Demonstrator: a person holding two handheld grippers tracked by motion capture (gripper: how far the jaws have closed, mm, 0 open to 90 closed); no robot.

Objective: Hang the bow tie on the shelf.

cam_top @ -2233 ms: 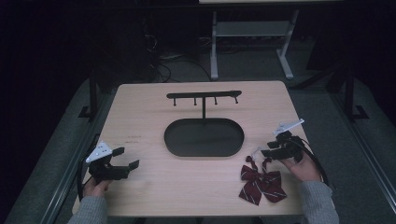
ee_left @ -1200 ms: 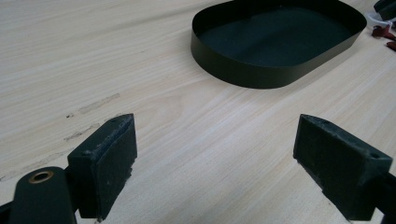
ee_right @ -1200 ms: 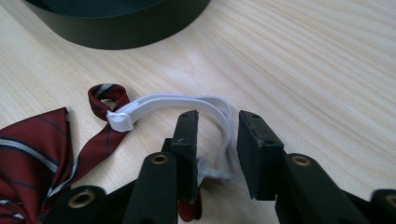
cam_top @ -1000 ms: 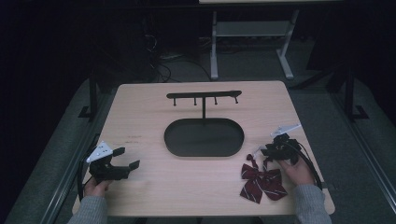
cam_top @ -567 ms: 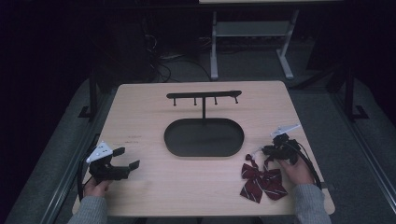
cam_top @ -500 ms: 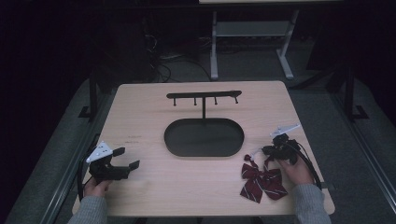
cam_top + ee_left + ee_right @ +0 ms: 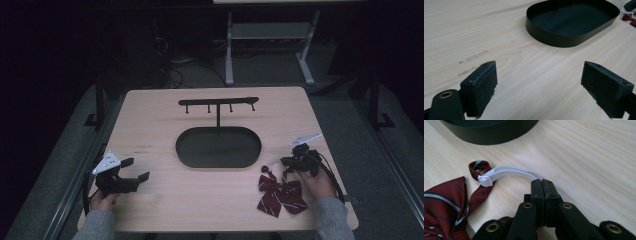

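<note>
Table (image 7: 150, 115) of pale wood grain is seen from above; everything sits on its top.

Black oval metal tray (image 7: 218, 147) is placed at the table's centre, a little toward the far edge. A thin black post rises from the tray's far rim and carries a black horizontal hanger bar (image 7: 218, 102) with small pegs on its underside. In the left gripper view the tray's wall (image 7: 564, 37) is seen ahead of the jaws.

Dark red bow tie with thin grey-white stripes (image 7: 280, 194) is laid flat near the near right corner of the table, close to the near edge and apart from the tray. Its white elastic strap (image 7: 511, 174) is led from a small red fabric loop toward the tray side.

Left gripper (image 7: 131, 171) is held in the person's left hand at the near left corner, just above the table; its jaws are spread wide, nothing between the pads (image 7: 481, 85).

Right gripper (image 7: 286, 162) is held in the person's right hand near the right edge, just behind the bow tie. Its jaws have just been closing and are now pressed together, pinching the end of the white elastic strap between the pads (image 7: 541, 186). The rest of the bow tie is left lying on the table.
</note>
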